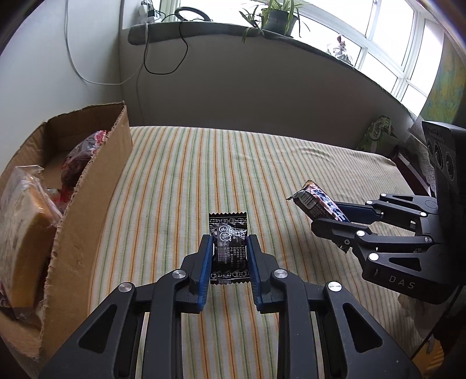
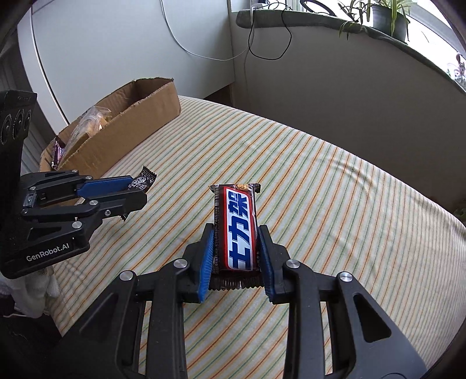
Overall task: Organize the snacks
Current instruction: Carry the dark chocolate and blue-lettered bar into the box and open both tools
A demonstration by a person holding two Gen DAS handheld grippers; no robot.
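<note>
My left gripper (image 1: 229, 243) is shut on a small black snack packet (image 1: 229, 250) and holds it above the striped bedsheet (image 1: 204, 175). My right gripper (image 2: 235, 233) is shut on a brown chocolate bar with a red, white and blue label (image 2: 236, 227). In the left wrist view the right gripper (image 1: 326, 217) is to the right with the chocolate bar (image 1: 316, 201) in it. In the right wrist view the left gripper (image 2: 137, 189) is to the left, with the black packet (image 2: 144, 180) sticking out.
An open cardboard box (image 1: 87, 210) with several wrapped snacks stands at the left of the bed, also in the right wrist view (image 2: 131, 122). A wall and a windowsill with a potted plant (image 1: 276, 17) and cables lie beyond. Printed bags (image 1: 375, 134) lie at the far right.
</note>
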